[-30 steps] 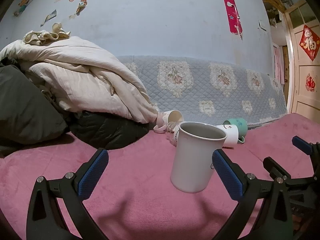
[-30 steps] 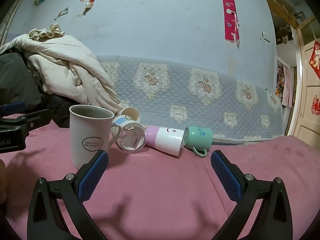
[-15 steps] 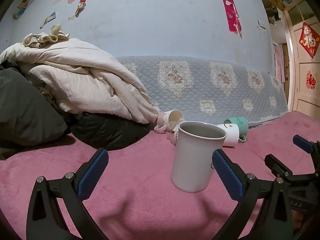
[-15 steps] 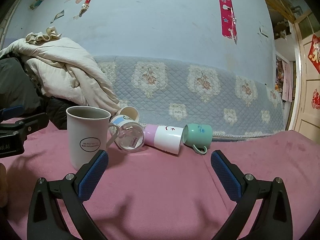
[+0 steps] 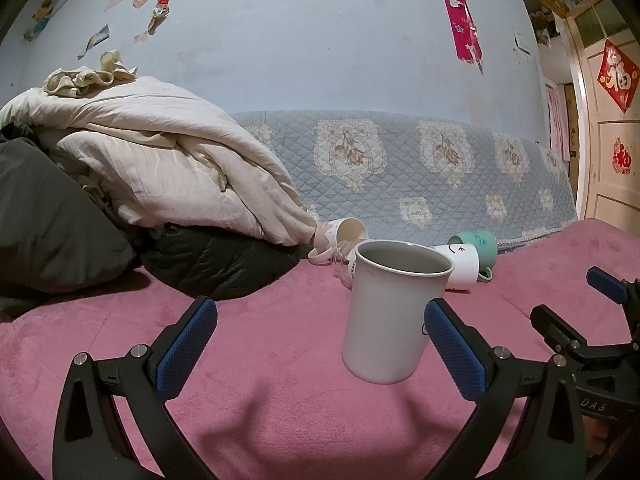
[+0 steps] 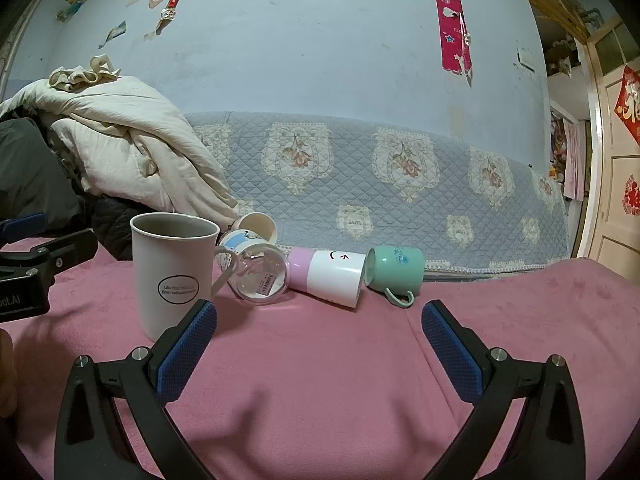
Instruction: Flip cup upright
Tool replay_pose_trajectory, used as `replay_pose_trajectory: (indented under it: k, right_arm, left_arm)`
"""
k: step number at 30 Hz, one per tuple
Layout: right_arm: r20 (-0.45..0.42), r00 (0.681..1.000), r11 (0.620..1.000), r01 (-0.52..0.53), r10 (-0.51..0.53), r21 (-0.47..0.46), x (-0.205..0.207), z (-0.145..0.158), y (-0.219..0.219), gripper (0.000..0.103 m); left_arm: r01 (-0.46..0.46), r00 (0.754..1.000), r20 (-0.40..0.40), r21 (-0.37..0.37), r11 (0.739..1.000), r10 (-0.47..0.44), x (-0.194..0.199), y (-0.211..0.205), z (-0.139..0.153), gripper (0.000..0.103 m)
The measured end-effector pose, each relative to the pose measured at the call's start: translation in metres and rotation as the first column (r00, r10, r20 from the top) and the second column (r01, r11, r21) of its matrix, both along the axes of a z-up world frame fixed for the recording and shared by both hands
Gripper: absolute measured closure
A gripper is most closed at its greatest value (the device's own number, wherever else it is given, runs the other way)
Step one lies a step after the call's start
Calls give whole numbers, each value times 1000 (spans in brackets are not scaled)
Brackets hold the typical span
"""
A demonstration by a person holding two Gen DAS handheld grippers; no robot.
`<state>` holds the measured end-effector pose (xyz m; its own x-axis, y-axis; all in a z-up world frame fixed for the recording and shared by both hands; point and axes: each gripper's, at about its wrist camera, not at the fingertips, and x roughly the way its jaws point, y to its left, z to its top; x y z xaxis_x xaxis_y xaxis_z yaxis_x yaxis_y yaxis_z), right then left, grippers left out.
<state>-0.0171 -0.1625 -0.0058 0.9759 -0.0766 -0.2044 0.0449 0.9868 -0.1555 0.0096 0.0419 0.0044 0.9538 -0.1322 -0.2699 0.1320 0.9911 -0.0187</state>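
Left wrist view: a white mug [image 5: 394,312] stands upright on the pink blanket [image 5: 280,380], mouth up, between my left gripper's [image 5: 320,344] spread jaws — the right pad sits just beside its wall, the left pad well apart. I cannot tell whether that right pad touches the mug. My right gripper [image 6: 318,346] hangs spread too, pinching nothing, its fingers aimed at bare blanket in front of a row of tipped cups.

Right wrist view shows that row behind and beside the mug: a clear glass [image 6: 260,278] on its side, just beside the mug's handle; a pink-and-white cup [image 6: 328,276] lying with its mouth toward the green mug [image 6: 396,272], which is also on its side with its handle on the blanket; and a cream cup [image 6: 258,228] tipped against the quilts [image 6: 132,152].

As I judge it, one cup is done and the next flip falls to the right gripper. The pink-and-white cup or the green mug sits nearest its line. To do it well I would come in low with the jaws wide, take the cup across its wall near the middle, not by the rim, close firmly, lift it free of its neighbours and only then roll the wrist until the mouth faces up. The blanket is soft, so I would press the base flat before letting go — a tilted set-down could topple it into the glass.
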Motion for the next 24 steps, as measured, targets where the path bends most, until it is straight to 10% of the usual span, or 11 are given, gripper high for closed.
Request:
replay_pose_trajectory:
  k: [24]
  right_arm:
    - [-2, 1000, 1000, 3, -2, 7, 1, -1, -2, 0]
  left_arm:
    - [-1, 1000, -2, 1, 1000, 1, 0, 0, -1, 0]
